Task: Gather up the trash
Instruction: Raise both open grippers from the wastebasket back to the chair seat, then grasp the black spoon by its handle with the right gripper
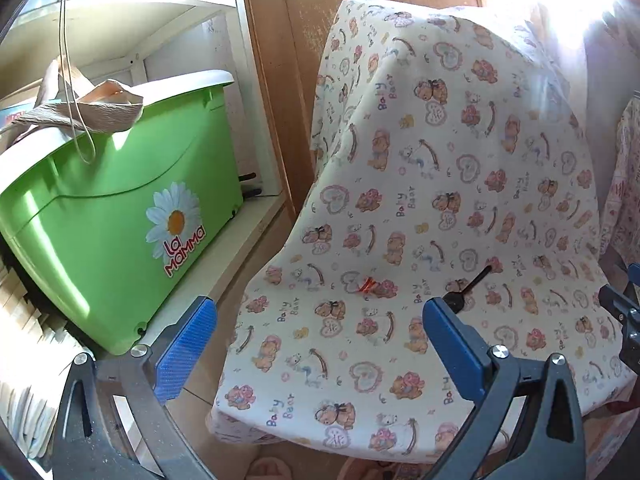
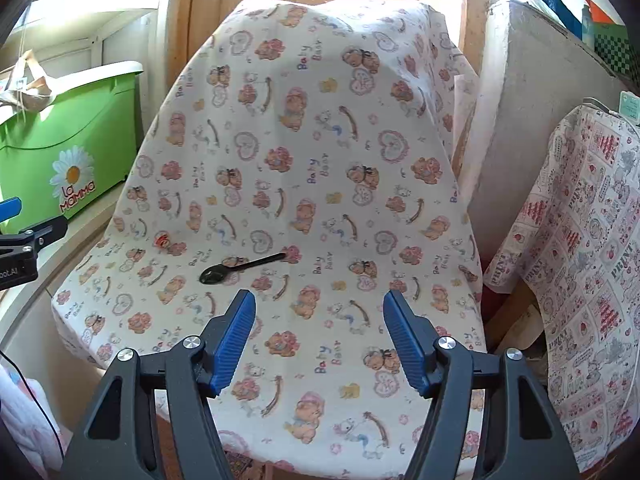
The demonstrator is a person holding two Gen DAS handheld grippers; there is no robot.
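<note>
On the far left, a green tub [image 1: 116,208] sits on a white shelf [image 1: 224,264], with a crumpled cloth bag [image 1: 92,112] draped over its rim; it looks like storage and not part of the job. Beside it stands a chair under a bear-print sheet [image 2: 304,152], the cloth presumably protecting the seat.

Two bits of trash lie on that seat. A small orange-red scrap [image 1: 368,284] rests toward the left of the seat. To its right, well apart from it, a black plastic spoon [image 2: 244,267] lies flat, bowl to the left and handle angled up to the right.

Left gripper [image 1: 320,344] stands fully open with nothing between its blue pads; in its own view the scrap lies beyond the gap, so it appears lined up for that piece. Right gripper [image 2: 319,340] is open about two thirds, also empty, and points at the seat just right of the spoon.

Neither piece is touched. No bin for the trash is in view. At far right, another printed cloth [image 2: 592,272] covers a second piece of furniture.
</note>
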